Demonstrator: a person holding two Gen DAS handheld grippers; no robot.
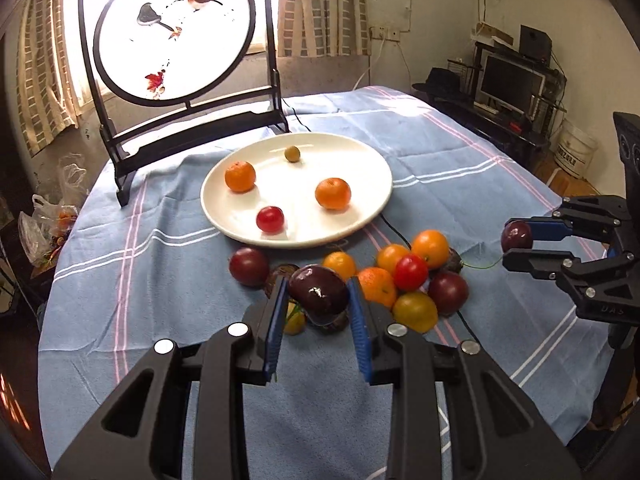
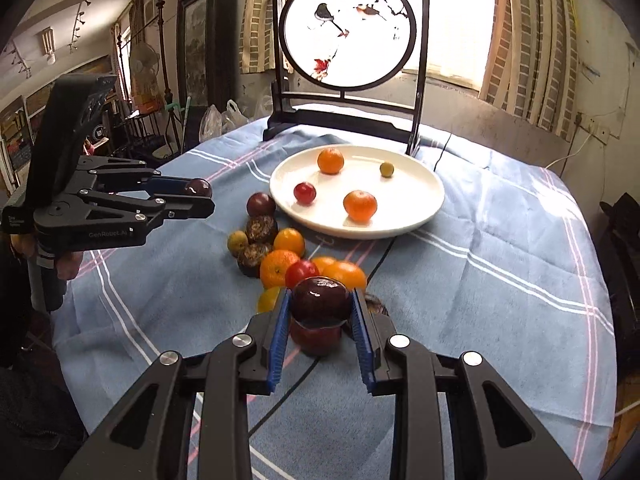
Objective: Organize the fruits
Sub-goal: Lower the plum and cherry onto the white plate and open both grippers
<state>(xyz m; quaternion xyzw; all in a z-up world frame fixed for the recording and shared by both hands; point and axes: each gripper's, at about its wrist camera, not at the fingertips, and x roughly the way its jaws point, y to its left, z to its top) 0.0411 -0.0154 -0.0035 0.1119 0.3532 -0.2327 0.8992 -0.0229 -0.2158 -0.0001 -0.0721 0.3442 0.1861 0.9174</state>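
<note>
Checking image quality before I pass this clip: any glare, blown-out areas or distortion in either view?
Left wrist view: the round bird screen is backlit and blown out to white, sun washes the far tablecloth, and a highlight sits on the dark plum in the left tongs. Right wrist view: window overexposed. Both: strong fisheye bending and dark corners.

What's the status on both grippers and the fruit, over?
Left gripper shut on a dark plum. Right gripper shut on another plum. Plate holds four fruits. Path clear.
</note>
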